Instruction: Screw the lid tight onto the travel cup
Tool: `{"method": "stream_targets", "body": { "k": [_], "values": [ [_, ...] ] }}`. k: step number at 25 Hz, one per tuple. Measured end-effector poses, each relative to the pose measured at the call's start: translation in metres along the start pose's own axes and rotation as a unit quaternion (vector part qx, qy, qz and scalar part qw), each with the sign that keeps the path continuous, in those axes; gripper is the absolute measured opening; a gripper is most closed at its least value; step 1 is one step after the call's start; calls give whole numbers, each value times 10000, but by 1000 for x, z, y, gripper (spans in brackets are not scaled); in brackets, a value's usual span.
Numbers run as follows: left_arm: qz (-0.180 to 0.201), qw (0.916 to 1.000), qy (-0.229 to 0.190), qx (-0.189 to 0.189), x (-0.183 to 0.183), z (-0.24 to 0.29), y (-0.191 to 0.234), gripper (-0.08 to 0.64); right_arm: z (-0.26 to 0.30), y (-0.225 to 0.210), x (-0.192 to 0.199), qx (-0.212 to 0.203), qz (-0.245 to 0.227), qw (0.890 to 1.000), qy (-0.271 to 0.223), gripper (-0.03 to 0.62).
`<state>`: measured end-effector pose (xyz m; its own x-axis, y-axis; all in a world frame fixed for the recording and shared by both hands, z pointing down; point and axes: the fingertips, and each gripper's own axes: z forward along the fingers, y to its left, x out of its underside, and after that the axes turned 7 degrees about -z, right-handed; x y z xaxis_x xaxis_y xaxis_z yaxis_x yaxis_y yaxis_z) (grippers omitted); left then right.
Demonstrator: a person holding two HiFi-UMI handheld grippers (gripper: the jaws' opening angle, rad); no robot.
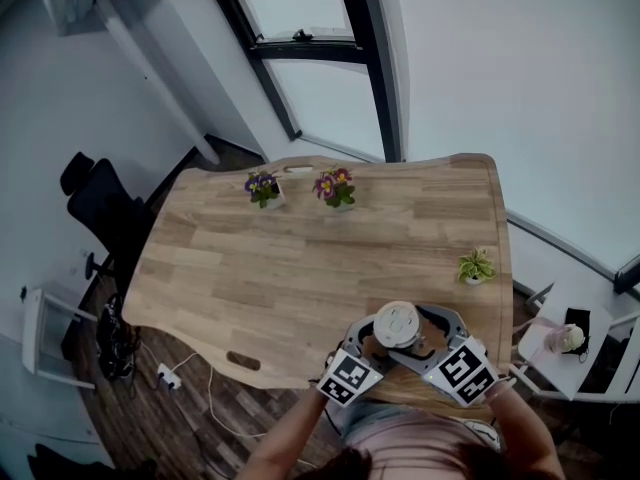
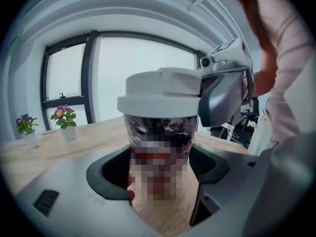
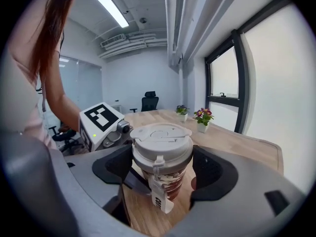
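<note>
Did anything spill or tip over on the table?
No. The cup stands upright on the table, its lid sits level, and no spill shows. Nothing looks odd.

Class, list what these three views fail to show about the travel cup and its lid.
- Print on the travel cup: left gripper view, mosaic covers it.
- Thread under the lid: every view, the lid's skirt hides it, so tightness is unknown.
- Cup wall: head view, the lid covers it.
- Lettering on the tag: right gripper view, too small.

Matt white plastic lid (image 3: 160, 135); glossy clear cup (image 2: 159, 125); wood-grain table (image 1: 300, 258).
</note>
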<state>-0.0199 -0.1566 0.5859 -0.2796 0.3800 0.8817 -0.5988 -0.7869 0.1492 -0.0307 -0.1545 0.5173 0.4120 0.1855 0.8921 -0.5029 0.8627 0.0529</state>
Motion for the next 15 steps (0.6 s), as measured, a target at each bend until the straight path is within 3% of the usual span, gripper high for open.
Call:
{"method": "stream_targets", "body": {
  "k": [4,7,15],
  "values": [
    [-292,9971,-320,-630,-3,2,2,353,-1,-4,0,562,247,9980,-147,360],
    [-341,9961,-370,-725,-2,3,1,353,-2,-2,1,502,318,9981,-146,360],
    [152,9992,132,347,2,1,-5,353,-2,1,1,-289,43,9995,81,360]
  ]
}}
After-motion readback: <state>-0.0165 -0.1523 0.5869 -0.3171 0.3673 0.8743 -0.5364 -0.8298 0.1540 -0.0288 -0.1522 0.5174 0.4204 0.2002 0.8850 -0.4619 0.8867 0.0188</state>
